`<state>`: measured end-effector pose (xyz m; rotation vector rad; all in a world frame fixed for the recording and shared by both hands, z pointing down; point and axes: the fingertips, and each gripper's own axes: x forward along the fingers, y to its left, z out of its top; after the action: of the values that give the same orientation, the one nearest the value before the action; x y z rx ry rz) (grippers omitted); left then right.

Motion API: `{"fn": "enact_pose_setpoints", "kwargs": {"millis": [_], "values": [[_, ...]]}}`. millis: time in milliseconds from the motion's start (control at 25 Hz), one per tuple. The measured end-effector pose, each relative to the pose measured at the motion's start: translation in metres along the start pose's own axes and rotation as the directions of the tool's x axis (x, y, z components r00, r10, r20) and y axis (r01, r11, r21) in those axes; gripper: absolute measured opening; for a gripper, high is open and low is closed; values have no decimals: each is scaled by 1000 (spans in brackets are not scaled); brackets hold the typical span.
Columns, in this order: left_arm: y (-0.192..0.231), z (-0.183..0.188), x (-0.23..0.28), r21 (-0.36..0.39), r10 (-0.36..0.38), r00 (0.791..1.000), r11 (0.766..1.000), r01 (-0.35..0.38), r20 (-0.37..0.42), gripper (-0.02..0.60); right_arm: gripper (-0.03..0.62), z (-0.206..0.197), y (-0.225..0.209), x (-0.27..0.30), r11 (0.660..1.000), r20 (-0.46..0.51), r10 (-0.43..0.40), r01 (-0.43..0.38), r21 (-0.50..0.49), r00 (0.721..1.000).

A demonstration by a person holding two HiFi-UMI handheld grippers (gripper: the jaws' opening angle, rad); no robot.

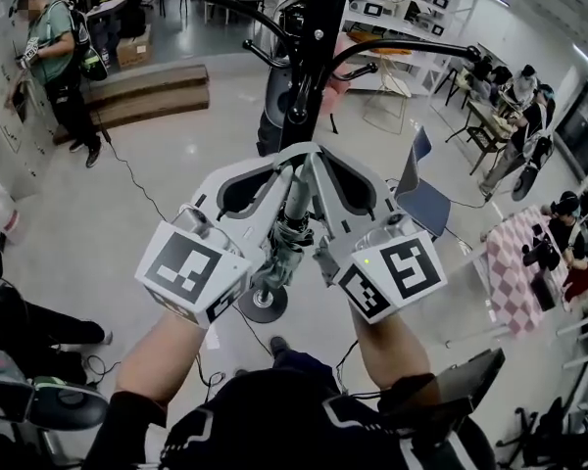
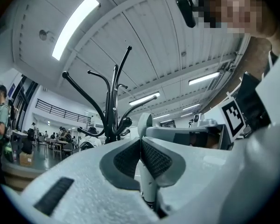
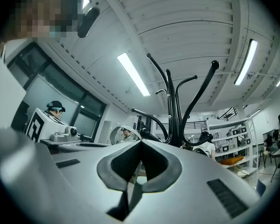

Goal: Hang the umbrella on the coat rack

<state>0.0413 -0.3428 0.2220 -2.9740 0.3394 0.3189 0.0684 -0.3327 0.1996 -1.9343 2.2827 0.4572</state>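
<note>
The black coat rack (image 1: 318,37) rises just beyond my two grippers, and its curved hooks spread overhead (image 2: 113,106) (image 3: 172,106). Its round base (image 1: 263,305) rests on the floor below. The umbrella (image 1: 286,233) is a silvery shaft running down between the grippers. My left gripper (image 1: 292,169) (image 2: 141,146) is shut, with the shaft (image 2: 148,185) at its pads and a shiny round end (image 2: 143,122) poking above them. My right gripper (image 1: 312,164) (image 3: 140,148) is shut beside it, with a thin dark strip of the umbrella (image 3: 130,190) hanging from its pads. Both point slightly upward at the rack.
A person (image 1: 54,57) stands at the far left by wooden steps (image 1: 147,91). A blue chair (image 1: 421,199) and a checkered table (image 1: 514,262) stand to the right, with seated people (image 1: 519,96) behind them. Shelves (image 1: 392,8) line the back. A cable (image 1: 137,179) runs across the floor.
</note>
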Motion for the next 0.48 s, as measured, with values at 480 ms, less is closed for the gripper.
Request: {"fn": "enact_pose_setpoints", "kwargs": {"millis": [480], "values": [[30,19,28,28,17,1000,999,-18,15,15,8,16,-15,22,999,28,41,-41,-11,999]]}}
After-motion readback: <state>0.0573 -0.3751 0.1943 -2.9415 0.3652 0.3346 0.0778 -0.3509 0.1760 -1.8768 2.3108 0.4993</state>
